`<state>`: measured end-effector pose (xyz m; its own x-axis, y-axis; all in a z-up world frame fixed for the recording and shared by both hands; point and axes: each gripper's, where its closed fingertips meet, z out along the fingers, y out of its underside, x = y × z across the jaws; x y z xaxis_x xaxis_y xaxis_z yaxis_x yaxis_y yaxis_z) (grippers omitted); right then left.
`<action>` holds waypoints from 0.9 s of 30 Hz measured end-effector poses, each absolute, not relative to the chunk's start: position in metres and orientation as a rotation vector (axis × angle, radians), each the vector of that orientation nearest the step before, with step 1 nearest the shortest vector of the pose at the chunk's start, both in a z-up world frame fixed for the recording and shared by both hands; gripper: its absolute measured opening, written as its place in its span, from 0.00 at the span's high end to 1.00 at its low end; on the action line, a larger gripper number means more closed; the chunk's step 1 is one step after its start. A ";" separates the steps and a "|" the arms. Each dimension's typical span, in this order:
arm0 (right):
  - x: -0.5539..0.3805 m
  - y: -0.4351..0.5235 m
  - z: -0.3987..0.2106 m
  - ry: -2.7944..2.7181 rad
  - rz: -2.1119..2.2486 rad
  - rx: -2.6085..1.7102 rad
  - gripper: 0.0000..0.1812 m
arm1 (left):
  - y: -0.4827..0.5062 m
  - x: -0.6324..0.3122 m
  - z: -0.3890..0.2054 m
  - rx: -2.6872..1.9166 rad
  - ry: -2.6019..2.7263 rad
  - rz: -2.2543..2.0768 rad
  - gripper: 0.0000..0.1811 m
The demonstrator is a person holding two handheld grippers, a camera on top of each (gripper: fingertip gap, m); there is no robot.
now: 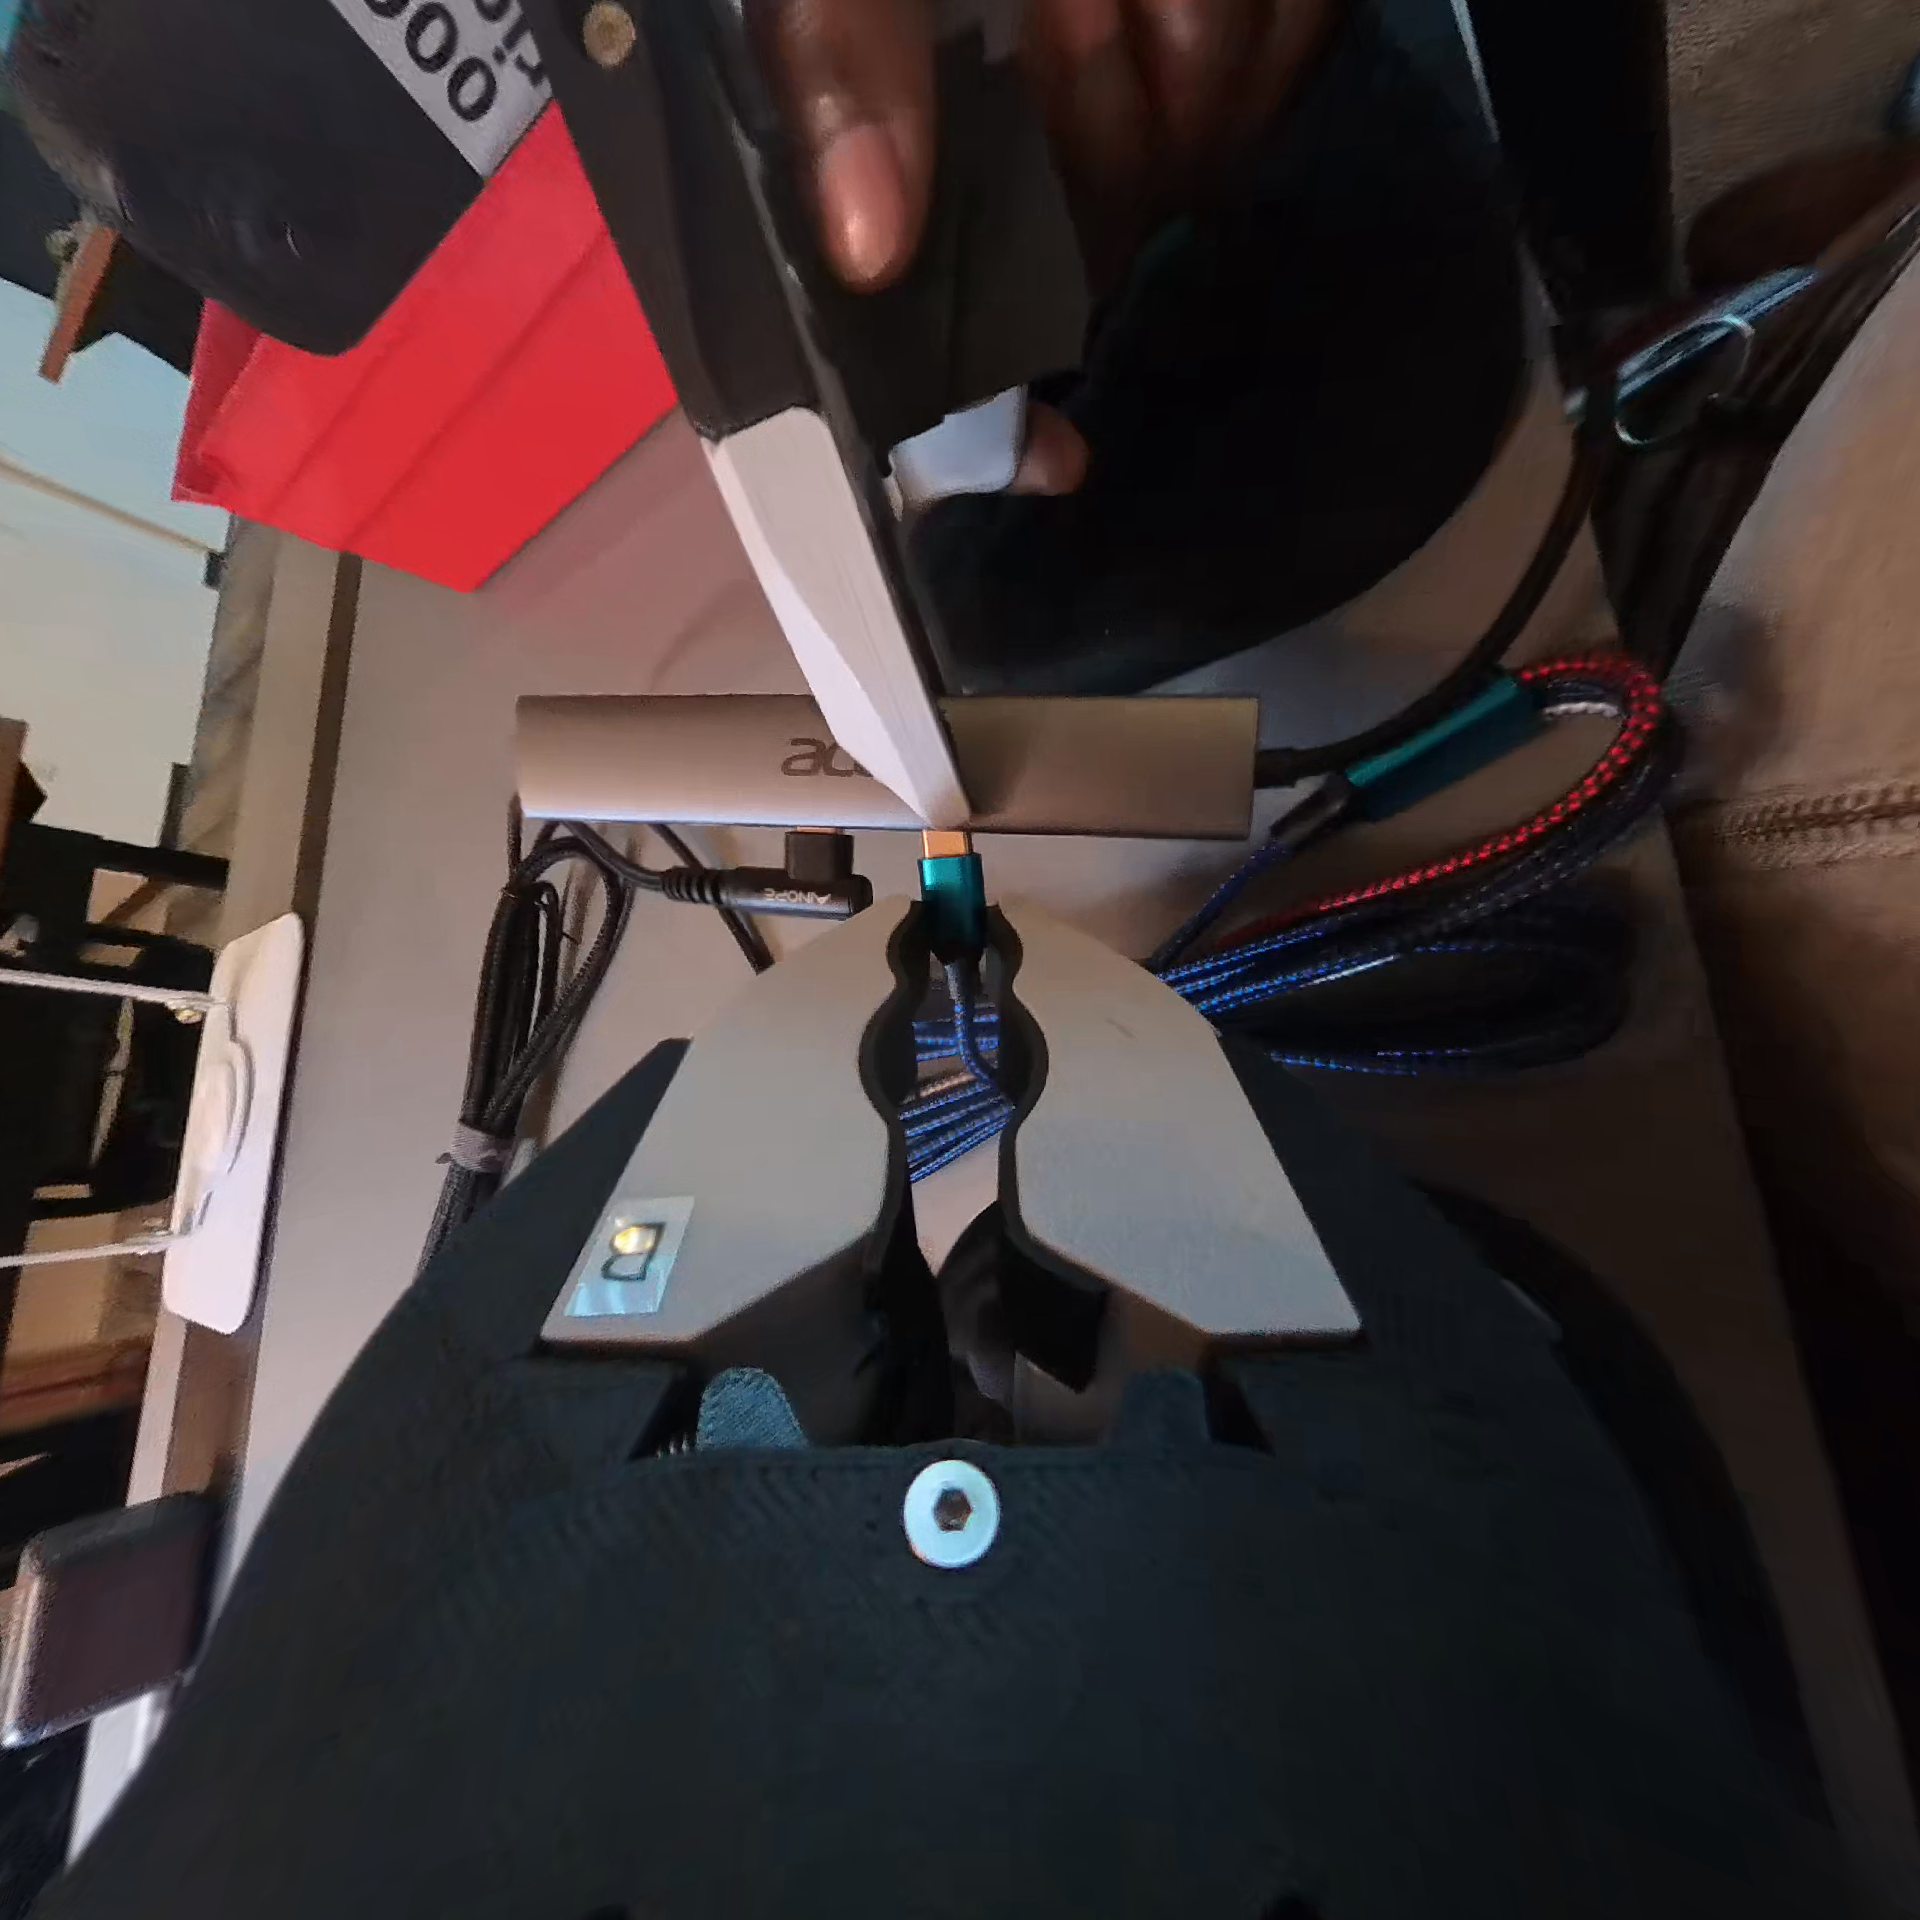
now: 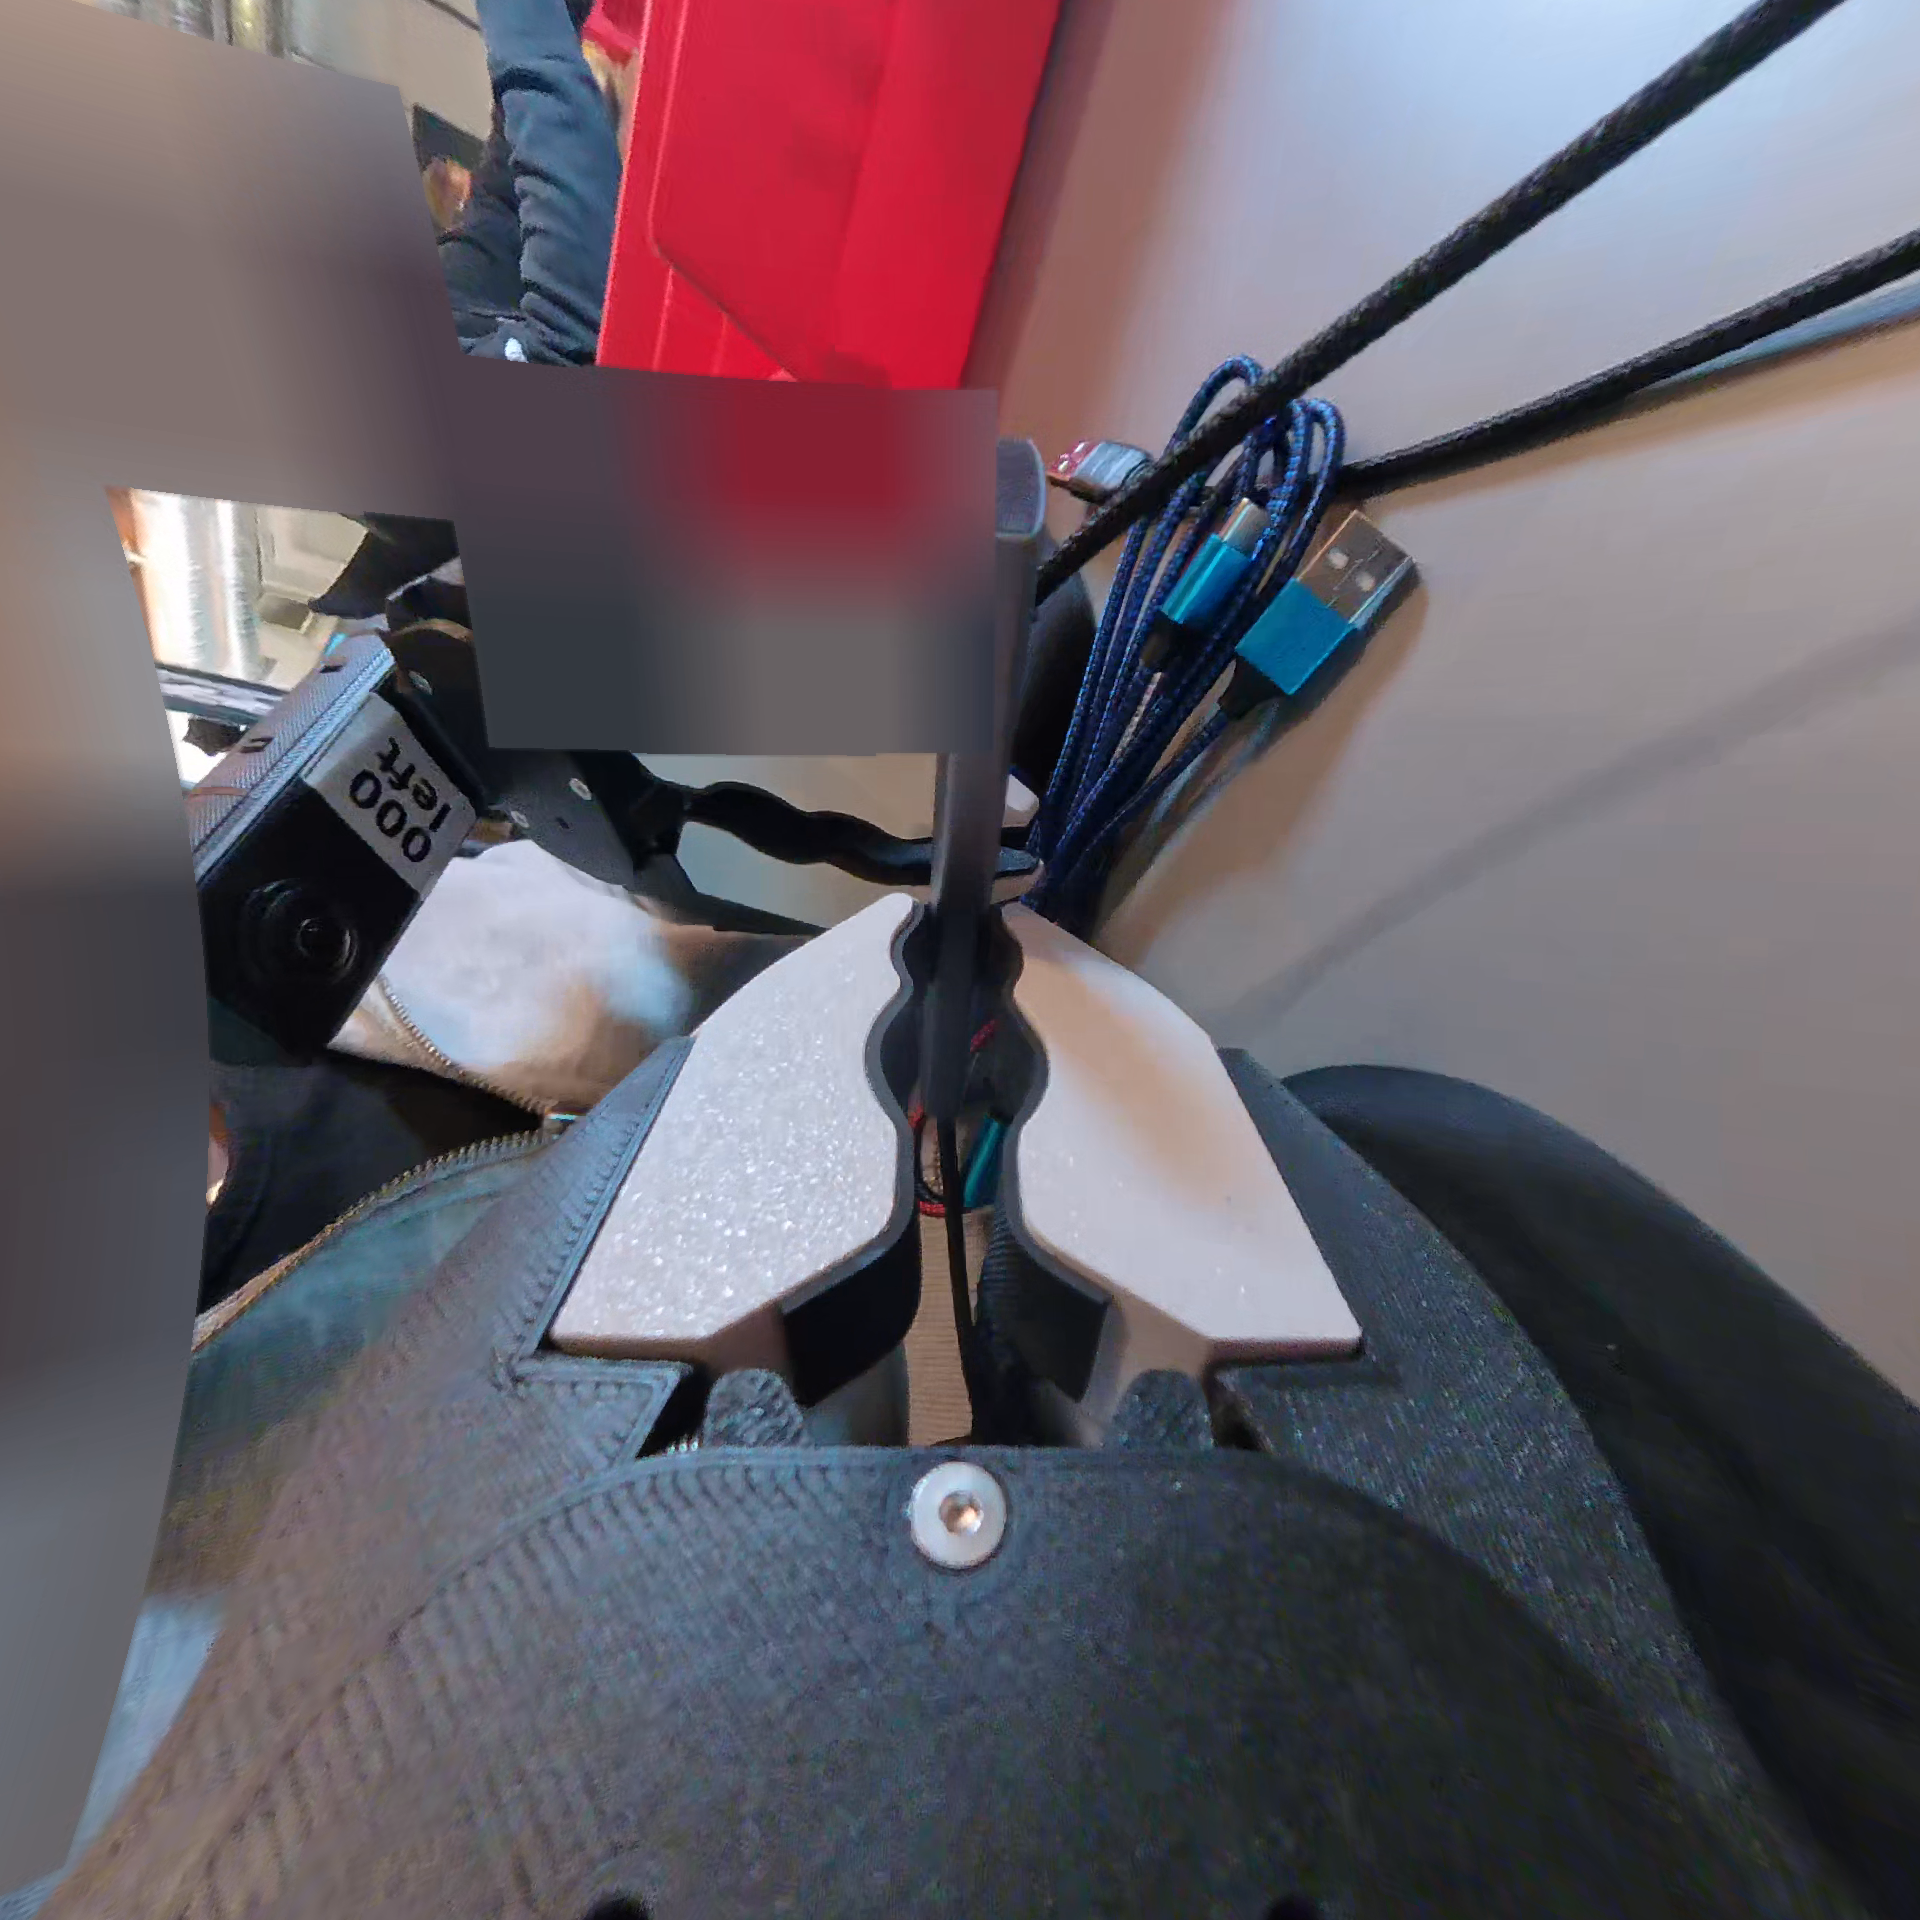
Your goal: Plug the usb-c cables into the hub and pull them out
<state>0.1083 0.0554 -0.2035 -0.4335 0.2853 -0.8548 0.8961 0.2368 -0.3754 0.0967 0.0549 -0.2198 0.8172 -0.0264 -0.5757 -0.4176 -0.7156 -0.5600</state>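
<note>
The left gripper is pinching the teal plug of a blue braided usb-c cable. Its jaws are closed on the plug's shell, just behind the metal tip. The tip sits at a port on the near edge of the grey hub; how deep it is seated cannot be told.

The hub lies flat on the pale table, long side across the left wrist view. A black angled plug occupies a port just beside the teal plug, to its left, and its black cable runs off in a tied bundle.

The right gripper comes in from the far side and clamps the hub. In the right wrist view, its jaws are pressed onto the hub's thin edge, seen end-on.

Spare cables lie near the hub's right end: a red braided cable and a blue braided bundle with teal connectors. A red bin stands behind the hub.
</note>
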 end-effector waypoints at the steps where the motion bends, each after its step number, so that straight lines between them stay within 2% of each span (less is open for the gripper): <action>1: 0.105 0.055 -0.205 1.855 -1.206 1.096 0.95 | 0.055 0.093 -0.222 -2.276 0.305 0.697 0.95; 6: 0.092 0.058 -0.195 1.724 -1.313 1.130 0.95 | 0.058 0.079 -0.214 -2.178 0.074 0.658 0.93; 15: 0.094 0.060 -0.191 1.693 -1.326 1.096 0.95 | 0.048 0.075 -0.216 -2.186 0.094 0.751 0.95; 27: 0.107 0.060 -0.194 1.765 -1.209 1.026 0.95 | 0.048 0.095 -0.213 -2.207 0.372 0.740 0.97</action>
